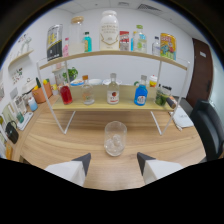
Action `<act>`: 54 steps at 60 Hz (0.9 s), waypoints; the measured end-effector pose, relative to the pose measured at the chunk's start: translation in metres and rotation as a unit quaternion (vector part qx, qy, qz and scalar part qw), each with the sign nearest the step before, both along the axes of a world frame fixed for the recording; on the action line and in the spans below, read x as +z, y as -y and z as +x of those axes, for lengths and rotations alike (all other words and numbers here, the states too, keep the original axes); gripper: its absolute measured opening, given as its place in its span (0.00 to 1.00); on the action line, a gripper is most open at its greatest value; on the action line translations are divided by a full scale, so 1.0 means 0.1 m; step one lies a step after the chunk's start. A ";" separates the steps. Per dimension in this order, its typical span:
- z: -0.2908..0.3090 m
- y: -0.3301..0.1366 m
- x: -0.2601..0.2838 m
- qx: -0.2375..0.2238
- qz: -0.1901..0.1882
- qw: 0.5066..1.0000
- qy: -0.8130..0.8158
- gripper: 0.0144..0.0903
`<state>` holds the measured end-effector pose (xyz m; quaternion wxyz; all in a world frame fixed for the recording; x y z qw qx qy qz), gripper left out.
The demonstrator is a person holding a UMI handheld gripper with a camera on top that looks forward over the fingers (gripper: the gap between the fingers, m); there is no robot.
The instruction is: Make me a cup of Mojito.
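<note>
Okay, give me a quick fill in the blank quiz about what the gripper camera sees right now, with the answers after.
1. The glass on the table holds ____ cubes.
2. The glass stands just ____ of the open gripper.
3. The bottle on the lower shelf holds ____ liquid.
4. The tall white jug stands on the ____ shelf.

Answers: ice; ahead; blue; top
</note>
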<state>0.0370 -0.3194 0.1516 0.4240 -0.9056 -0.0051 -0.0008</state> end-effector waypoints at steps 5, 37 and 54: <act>0.00 0.03 0.01 0.003 0.000 1.000 -0.003 0.95; 1.01 0.16 0.03 -0.006 -0.016 1.000 -0.010 0.96; 1.62 -0.85 0.57 -0.008 0.051 0.998 -0.020 0.93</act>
